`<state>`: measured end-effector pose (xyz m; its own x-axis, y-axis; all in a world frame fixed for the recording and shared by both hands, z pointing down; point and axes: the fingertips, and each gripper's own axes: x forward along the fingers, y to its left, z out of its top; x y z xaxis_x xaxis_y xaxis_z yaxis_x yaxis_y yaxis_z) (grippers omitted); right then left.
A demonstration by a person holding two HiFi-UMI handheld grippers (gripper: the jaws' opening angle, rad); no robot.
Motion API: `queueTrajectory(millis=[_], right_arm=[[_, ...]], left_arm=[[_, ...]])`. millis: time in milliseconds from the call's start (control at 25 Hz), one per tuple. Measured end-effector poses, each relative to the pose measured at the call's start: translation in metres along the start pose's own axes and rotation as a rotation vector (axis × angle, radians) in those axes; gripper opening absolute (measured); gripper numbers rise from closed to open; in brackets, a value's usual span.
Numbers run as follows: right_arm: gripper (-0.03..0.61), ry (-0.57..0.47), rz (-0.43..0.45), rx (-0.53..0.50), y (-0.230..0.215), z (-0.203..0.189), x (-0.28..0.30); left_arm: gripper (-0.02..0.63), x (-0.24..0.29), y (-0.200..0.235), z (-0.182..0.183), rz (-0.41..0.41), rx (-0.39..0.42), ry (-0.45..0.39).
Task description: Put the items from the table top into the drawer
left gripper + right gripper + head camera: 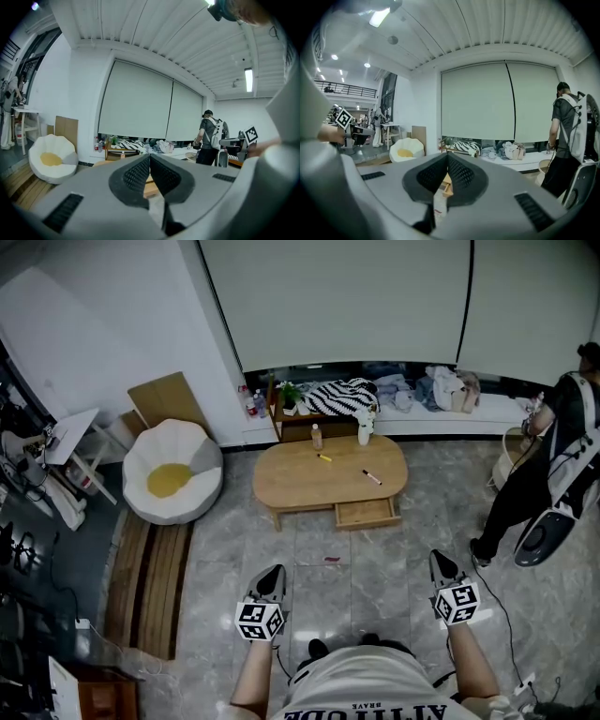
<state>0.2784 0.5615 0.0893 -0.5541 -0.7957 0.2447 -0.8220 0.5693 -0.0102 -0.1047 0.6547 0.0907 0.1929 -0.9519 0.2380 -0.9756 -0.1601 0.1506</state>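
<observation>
**Counter**: low oval wooden table, well ahead of both grippers across bare floor. It carries 4 items.

**Drawer**: pulled open under the counter's near edge, toward its right end. It looks empty.

1. **Yellow pen**: lies flat near the counter's middle, a little toward the far edge. Probably light, stiff and smooth, and likely to roll. Best taken across the barrel at mid-length.
2. **Black pen**: lies flat toward the right end, nearest the drawer. It should handle like item 1, with the same hold.
3. **Brown bottle**: upright at the far edge, left of centre. Probably rigid and slick, and easy to tip. Best taken round the body below the cap.
4. **White bottle**: upright at the far edge, right of centre. Material unclear, possibly breakable. Hold low on the body and set it down gently.

**Left gripper**: its own view shows the fingers pressed together with nothing between them.

**Right gripper**: fingers likewise closed and empty, aimed toward the counter and drawer.
</observation>
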Motion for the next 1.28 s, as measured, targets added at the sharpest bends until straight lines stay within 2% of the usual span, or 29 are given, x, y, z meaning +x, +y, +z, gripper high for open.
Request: queueTrajectory(millis=[760, 1280], right_arm=[[0.02, 0.011, 0.13, -0.037, -0.061, -0.026, -0.012], [0.02, 0.03, 0.135, -0.023, -0.077, -0.031, 0.009]], left_arm=[[0.02, 0.02, -0.084, -0.024, 0.059, -0.002, 0.006], [0.02, 0.045, -0.083, -0.021, 0.06, -0.022, -0.001]])
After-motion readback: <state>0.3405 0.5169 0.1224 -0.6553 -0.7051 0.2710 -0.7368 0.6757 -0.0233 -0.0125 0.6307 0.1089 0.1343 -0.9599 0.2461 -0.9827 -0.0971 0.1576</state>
